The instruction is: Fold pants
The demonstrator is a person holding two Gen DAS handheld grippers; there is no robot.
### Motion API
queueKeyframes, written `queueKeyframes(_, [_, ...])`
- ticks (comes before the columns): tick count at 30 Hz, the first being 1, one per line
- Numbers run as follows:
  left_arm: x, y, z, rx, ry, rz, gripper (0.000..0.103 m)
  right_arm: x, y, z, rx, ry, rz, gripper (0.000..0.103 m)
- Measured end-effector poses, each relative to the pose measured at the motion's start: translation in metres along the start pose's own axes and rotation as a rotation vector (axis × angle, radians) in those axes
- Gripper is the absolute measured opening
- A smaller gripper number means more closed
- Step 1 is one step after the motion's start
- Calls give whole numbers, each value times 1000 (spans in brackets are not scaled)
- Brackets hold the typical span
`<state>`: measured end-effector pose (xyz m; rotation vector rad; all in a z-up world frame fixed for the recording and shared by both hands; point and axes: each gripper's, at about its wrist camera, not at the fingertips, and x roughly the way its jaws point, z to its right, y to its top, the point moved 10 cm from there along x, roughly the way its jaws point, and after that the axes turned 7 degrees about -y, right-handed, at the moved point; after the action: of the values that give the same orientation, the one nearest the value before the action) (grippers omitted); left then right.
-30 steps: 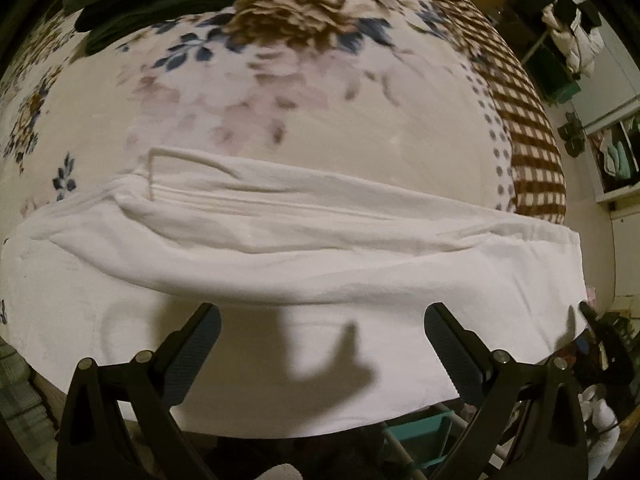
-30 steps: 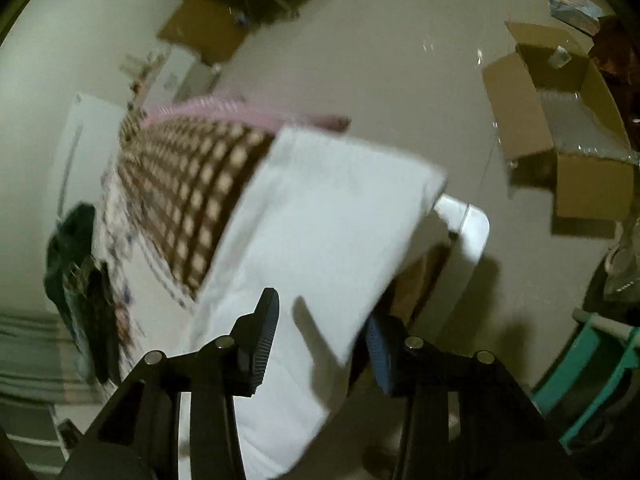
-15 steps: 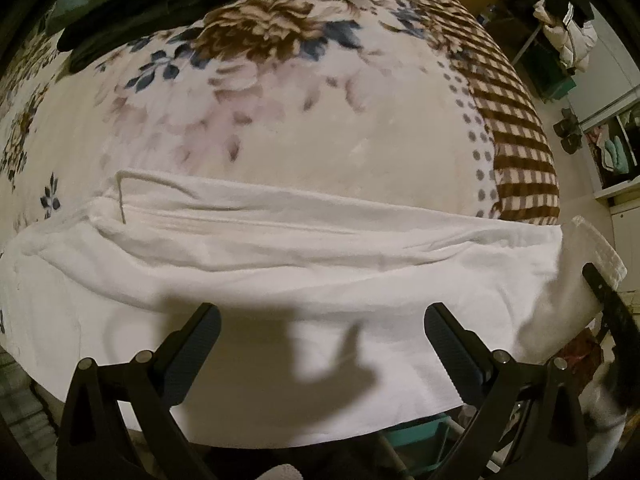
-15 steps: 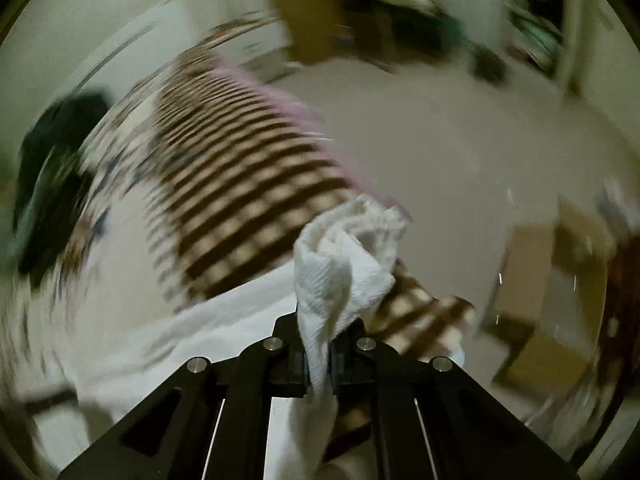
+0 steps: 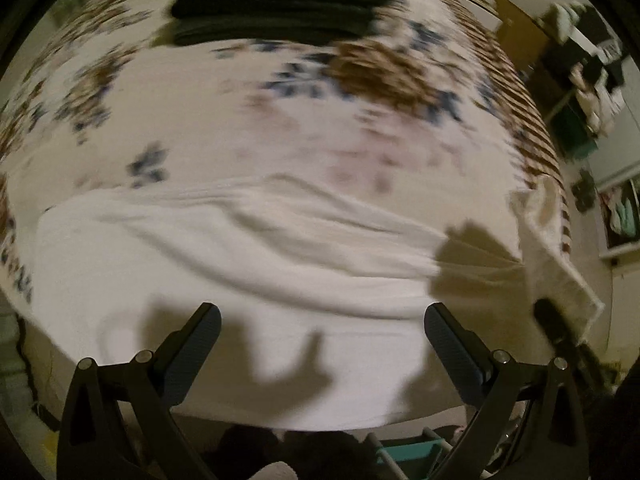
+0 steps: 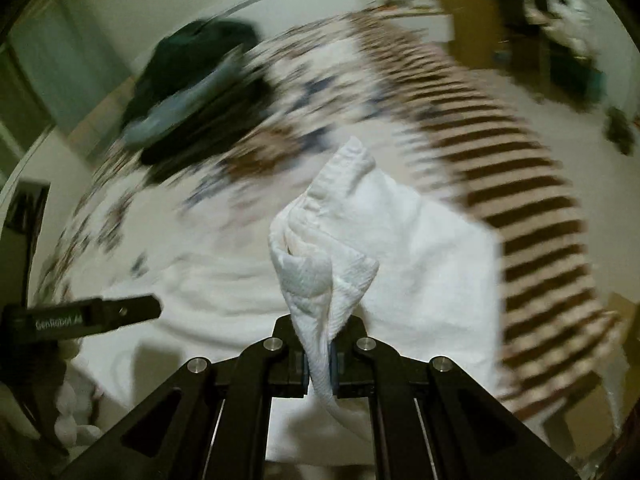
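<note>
Up comes the hem end of the white textured cotton pants, which lay flat over the bed edge a second ago and half a second ago had only just been pinched. Right gripper has its two black fingers clamped tight on a bunched fold of that cloth, and the fabric stands up in a crumpled peak above the jaws. From the left wrist camera the same lifted end rises at the right edge of the bed, with the right gripper's dark finger just under it, casting a shadow across the cloth.

Left gripper is spread wide with nothing between its blue-padded fingers, hovering over the near edge of the pants. It shows in the right wrist view too, as a black bar with white lettering at the left.

Pants are stretched lengthwise along the near side of the cream floral bed blanket, wrinkled through the middle, the near edge draping off the side. Further back on the blanket sits a stack of folded dark and teal garments. A brown-and-cream checked border runs along the blanket's right side. Both views are blurred with motion.
</note>
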<state>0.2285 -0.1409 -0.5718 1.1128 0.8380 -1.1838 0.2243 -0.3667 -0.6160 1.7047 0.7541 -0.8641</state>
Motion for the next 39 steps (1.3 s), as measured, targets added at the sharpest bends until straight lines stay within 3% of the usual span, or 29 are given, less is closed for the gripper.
queueKeyframes(7, [-10, -19, -119, -145, 74, -21, 103, 53, -77, -168, -216, 138, -138, 7])
queueKeyframes(9, [-10, -20, -142, -173, 67, -17, 103, 63, -99, -191, -264, 142, -182, 11])
queueKeyframes(11, [-6, -18, -154, -198, 40, -14, 103, 77, -121, -204, -275, 145, -284, 18])
queueKeyframes(13, [-1, -16, -157, -204, 5, -19, 103, 77, -132, -202, -230, 190, -384, 34])
queueKeyframes(15, [7, -9, -149, -197, -47, -22, 103, 65, -129, -191, -146, 241, -415, 78])
queueKeyframes(17, [15, -1, -135, -184, -98, -16, 103, 48, -115, -164, -43, 247, -413, 87])
queueKeyframes(19, [28, 5, -118, -173, -131, -22, 103, 35, -100, -125, 51, 187, -399, 87])
queueKeyframes(22, [52, 10, -93, -89, -149, -50, 103, 31, -84, -57, 154, 19, -392, 87])
queueKeyframes(23, [59, 10, -86, -59, -157, -56, 96, 32, -80, -36, 181, -32, -387, 87])
queueKeyframes(25, [69, 10, -70, -4, -212, -55, 54, 41, -74, 0, 247, -100, -392, 87])
queueKeyframes(26, [71, 9, -65, 19, -230, -57, 24, 46, -72, 13, 282, -108, -398, 87])
queueKeyframes(29, [61, 9, -61, 52, -268, -22, 18, 69, -79, 41, 355, -112, -454, 87])
queueKeyframes(31, [53, 4, -65, 41, -297, -14, 17, 87, -94, 42, 387, -82, -539, 86])
queueKeyframes(32, [48, 1, -69, 24, -313, -15, 16, 92, -97, 42, 403, -62, -557, 82])
queueKeyframes(33, [44, -1, -73, 9, -321, -14, 16, 92, -97, 42, 390, -68, -543, 73])
queueKeyframes(35, [48, -5, -77, 4, -311, -19, 16, 94, -93, 41, 333, -101, -520, 67])
queueKeyframes(39, [68, 1, -81, -47, -300, -55, 21, 100, -91, 20, 260, -168, -524, 67])
